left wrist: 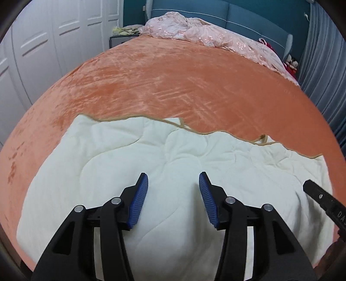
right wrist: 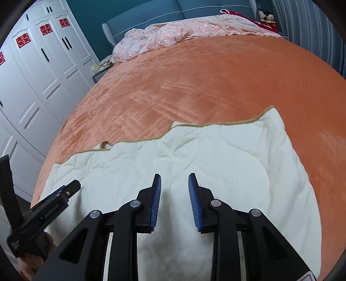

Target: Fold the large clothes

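The white quilt (left wrist: pixel 173 155) lay on the orange bed (left wrist: pixel 173 82), stretched sideways under both tongs. Left tongs (left wrist: pixel 173 179) and right tongs (right wrist: pixel 174 180) hung spread, holding nothing, equally near.

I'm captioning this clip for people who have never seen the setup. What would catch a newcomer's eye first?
First, the cream quilted garment with tan trim, spread flat on the near part of the orange bedspread that fills most of both views. Next, the left gripper and right gripper, both open with blue pads, poised above the cream fabric and gripping nothing. At the far end, a crumpled pink quilt lies against the teal headboard.
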`<state>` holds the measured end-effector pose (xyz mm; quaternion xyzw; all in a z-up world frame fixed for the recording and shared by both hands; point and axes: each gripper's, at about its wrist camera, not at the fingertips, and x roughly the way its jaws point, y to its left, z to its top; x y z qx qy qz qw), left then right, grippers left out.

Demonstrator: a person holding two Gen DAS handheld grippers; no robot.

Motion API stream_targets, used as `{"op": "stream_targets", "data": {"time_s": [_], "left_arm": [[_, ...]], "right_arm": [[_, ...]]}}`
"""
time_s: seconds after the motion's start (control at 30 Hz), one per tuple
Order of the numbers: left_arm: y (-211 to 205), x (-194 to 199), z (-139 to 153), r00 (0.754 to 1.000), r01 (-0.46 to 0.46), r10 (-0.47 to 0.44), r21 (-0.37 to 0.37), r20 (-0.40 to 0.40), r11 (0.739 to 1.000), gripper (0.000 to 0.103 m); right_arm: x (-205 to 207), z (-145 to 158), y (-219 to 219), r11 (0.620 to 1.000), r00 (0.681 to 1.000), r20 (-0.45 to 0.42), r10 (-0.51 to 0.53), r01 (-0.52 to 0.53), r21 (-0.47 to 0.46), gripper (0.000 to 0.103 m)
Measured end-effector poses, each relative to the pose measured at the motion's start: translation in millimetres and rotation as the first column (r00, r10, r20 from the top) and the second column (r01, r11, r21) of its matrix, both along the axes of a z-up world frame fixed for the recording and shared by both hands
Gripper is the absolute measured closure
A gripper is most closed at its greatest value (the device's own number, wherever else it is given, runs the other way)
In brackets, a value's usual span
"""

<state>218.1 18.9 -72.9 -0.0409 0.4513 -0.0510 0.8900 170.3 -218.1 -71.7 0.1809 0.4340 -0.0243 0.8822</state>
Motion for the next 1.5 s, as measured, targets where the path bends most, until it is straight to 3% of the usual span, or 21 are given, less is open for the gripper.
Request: {"op": "stream_targets", "data": {"time_s": [0.17,0.4,0.67,0.77,0.87,0.93,1.0,1.13,1.23,1.3,1.4,1.5], "left_arm": [[85,-40,11,0.993,-0.112,0.108,-0.103,-0.044,0.988,0.056],[162,-81,6,0.977,-0.210,0.194,-0.272,-0.082,0.939,0.055],[172,-111,3,0.967,-0.256,0.237,-0.339,-0.097,0.905,0.046],[169,-107,-14,0.969,-0.237,0.209,-0.280,-0.129,0.930,0.045],[166,-107,-27,0.969,-0.236,0.204,-0.267,-0.140,0.934,0.043],[165,-110,-30,0.970,-0.228,0.194,-0.279,-0.145,0.933,0.029],[165,-109,-37,0.964,-0.239,0.186,-0.314,-0.189,0.919,0.025],[176,-115,-36,0.952,-0.288,0.212,-0.404,-0.223,0.868,0.029],[177,-116,-25,0.961,-0.265,0.205,-0.399,-0.187,0.878,0.029],[174,-107,-32,0.957,-0.265,0.192,-0.388,-0.217,0.883,0.029],[174,-99,-42,0.949,-0.286,0.199,-0.409,-0.243,0.866,0.027],[169,-94,-40,0.949,-0.288,0.205,-0.394,-0.239,0.873,0.024]], "right_arm": [[-37,-6,39,0.997,0.996,-0.047,0.071,-0.070,0.019,0.079],[-64,-10,86,0.989,0.984,-0.096,0.148,-0.146,0.032,0.079],[-65,-37,104,0.983,0.970,-0.178,0.167,-0.177,-0.047,0.078],[-63,-44,105,0.982,0.969,-0.181,0.168,-0.182,-0.058,0.078],[-64,-46,106,0.979,0.970,-0.176,0.170,-0.187,-0.083,0.079],[-63,-46,107,0.978,0.970,-0.176,0.168,-0.186,-0.092,0.079],[-62,-42,106,0.980,0.969,-0.189,0.158,-0.177,-0.087,0.079],[-57,-15,107,0.983,0.975,-0.160,0.152,-0.167,-0.081,0.081],[-49,-1,102,0.988,0.981,-0.134,0.140,-0.147,-0.048,0.081],[-39,-1,103,0.990,0.981,-0.138,0.137,-0.141,-0.021,0.081],[-23,-10,115,0.986,0.976,-0.161,0.150,-0.159,-0.042,0.081],[-10,-28,125,0.982,0.967,-0.202,0.156,-0.174,-0.072,0.081]]}}
